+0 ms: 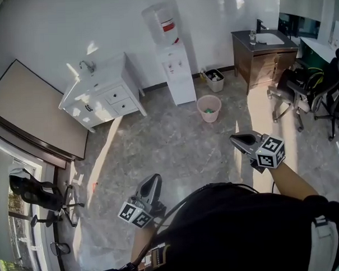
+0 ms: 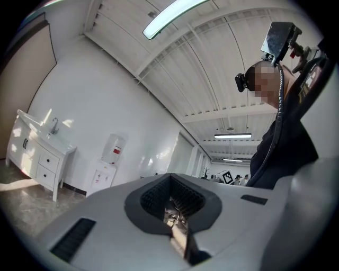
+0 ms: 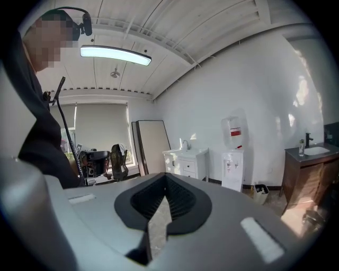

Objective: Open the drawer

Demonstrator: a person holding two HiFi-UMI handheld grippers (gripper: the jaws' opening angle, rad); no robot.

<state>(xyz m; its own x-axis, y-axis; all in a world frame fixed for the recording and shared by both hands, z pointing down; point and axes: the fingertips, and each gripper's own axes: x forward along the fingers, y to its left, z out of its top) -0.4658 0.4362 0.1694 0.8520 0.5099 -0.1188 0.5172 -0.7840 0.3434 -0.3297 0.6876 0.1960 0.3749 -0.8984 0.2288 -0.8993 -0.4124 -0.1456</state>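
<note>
White vanity cabinet (image 1: 103,98) stands by the far wall, its drawers (image 1: 119,95) closed. Left gripper (image 1: 153,180) and right gripper (image 1: 240,139) are clenched, empty, well apart from it. Approach step, likely; next: close in, part jaws at a handle.

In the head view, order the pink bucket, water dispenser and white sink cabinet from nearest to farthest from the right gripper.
1. Pink bucket, on the floor ahead of the right gripper.
2. Water dispenser, against the back wall.
3. White sink cabinet, at the far left wall.
</note>
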